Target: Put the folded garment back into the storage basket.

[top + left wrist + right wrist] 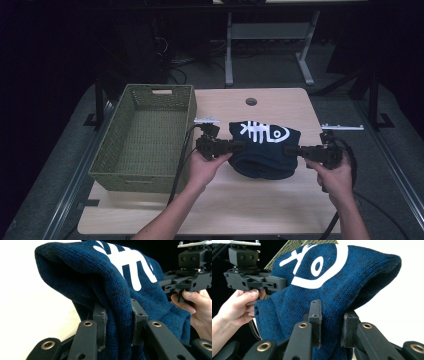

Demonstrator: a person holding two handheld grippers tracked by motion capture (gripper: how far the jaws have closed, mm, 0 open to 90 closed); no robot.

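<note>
A dark blue knit garment (pixel 264 150) with a white fish-skeleton print hangs folded over the light wooden table (pixel 220 210), held up from both ends. My left gripper (pixel 239 147) is shut on its left edge; in the left gripper view the knit (pixel 110 290) is pinched between the two pads (pixel 100 322). On the other side, my right gripper (pixel 289 149) is shut on the right edge, and the right gripper view has the fabric (pixel 329 290) clamped between its pads (pixel 348 326). Each gripper view also catches the other hand with its gripper farther off.
An olive woven basket (pixel 125 177) stands on the table's left side, close to my left hand. A round cable hole (pixel 251 101) sits near the table's far edge. Behind the table are a dark floor and metal desk legs (pixel 229 55).
</note>
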